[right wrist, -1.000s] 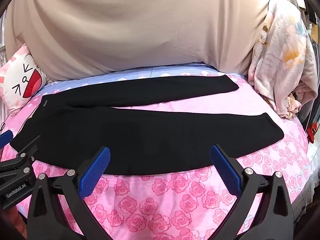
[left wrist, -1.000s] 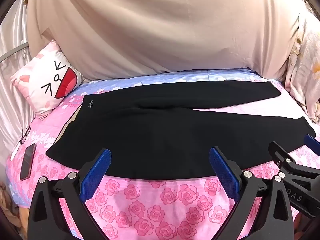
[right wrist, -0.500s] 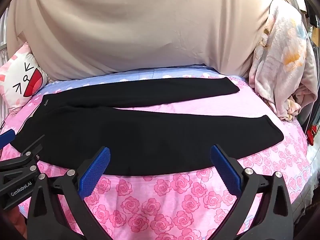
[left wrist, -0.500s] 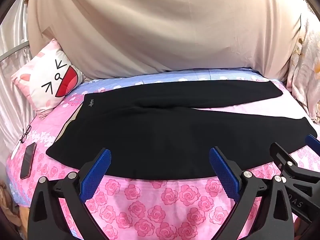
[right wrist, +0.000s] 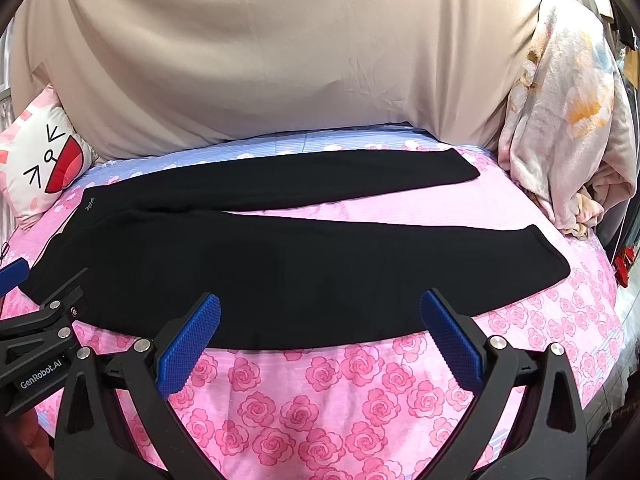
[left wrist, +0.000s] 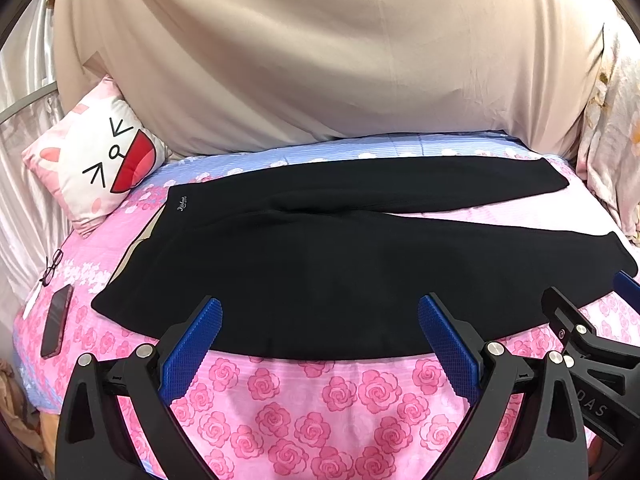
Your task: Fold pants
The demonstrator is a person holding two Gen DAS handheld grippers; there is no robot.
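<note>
Black pants (left wrist: 328, 264) lie flat and unfolded on a bed sheet (left wrist: 320, 396), pink with a rose print near the cameras, turning to pale blue stripes along the far edge. Waistband at the left with a small light logo (left wrist: 183, 204); the two legs run to the right and splay apart, showing a wedge of pink sheet between them. Far leg hem ends near the right back of the bed, near leg hem close to the right edge.

Left gripper (left wrist: 320, 344) hangs over the near edge of the pants, blue pads wide apart, nothing between them. Right gripper (right wrist: 320, 340) likewise released and empty, over the near leg. Each gripper shows at the edge of the other's view. Whether the pads touch the cloth cannot be told.

Behind the bed a beige cloth (left wrist: 320, 60) covers the whole backdrop, wrinkled. Cartoon-face pillow (left wrist: 100, 160), white and pink with a red mouth, leans at the back left corner. Glasses (left wrist: 52, 266) and a dark phone (left wrist: 57, 320) lie on the sheet left of the waistband, apart from the pants. A bunched floral blanket (right wrist: 568, 120) in pale pink and orange piles up at the right side of the bed. Shiny pale curtain (left wrist: 20, 120) at far left.
</note>
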